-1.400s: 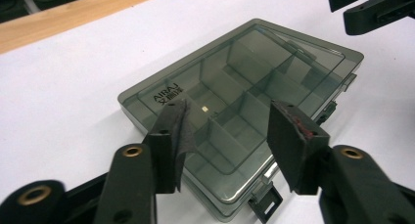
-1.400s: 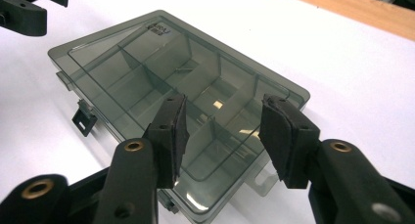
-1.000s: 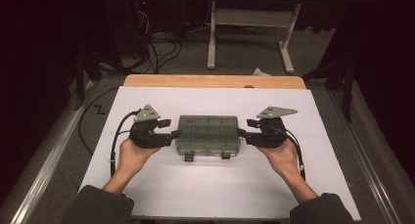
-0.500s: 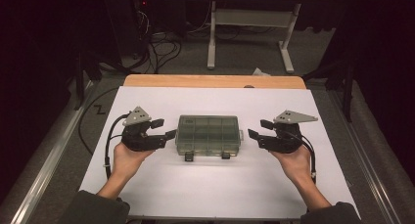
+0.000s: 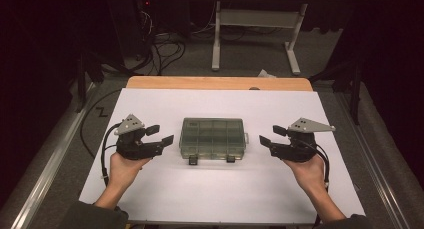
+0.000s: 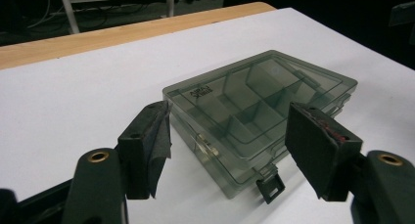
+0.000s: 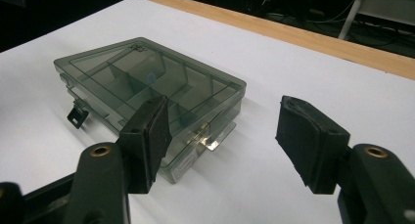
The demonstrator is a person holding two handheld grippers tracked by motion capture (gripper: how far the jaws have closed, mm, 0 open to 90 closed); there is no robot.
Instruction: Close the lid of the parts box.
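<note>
— Two tongs, how do they stand?
— Left tongs and right tongs wide, just been opening, nothing between them.
— The box?
— Mid-surface, shut, apart from both.

a white sheet covers most of the table at the centre of the frame, leaving a strip of bare wooden tabletop along its far edge. beyond it, in the upper middle, a grey carpeted floor carries the pale metal legs of a desk frame. black cables lie tangled in the upper left, below a small red light. a metal rail runs down the left edge. the surrounding room is dark.
</note>
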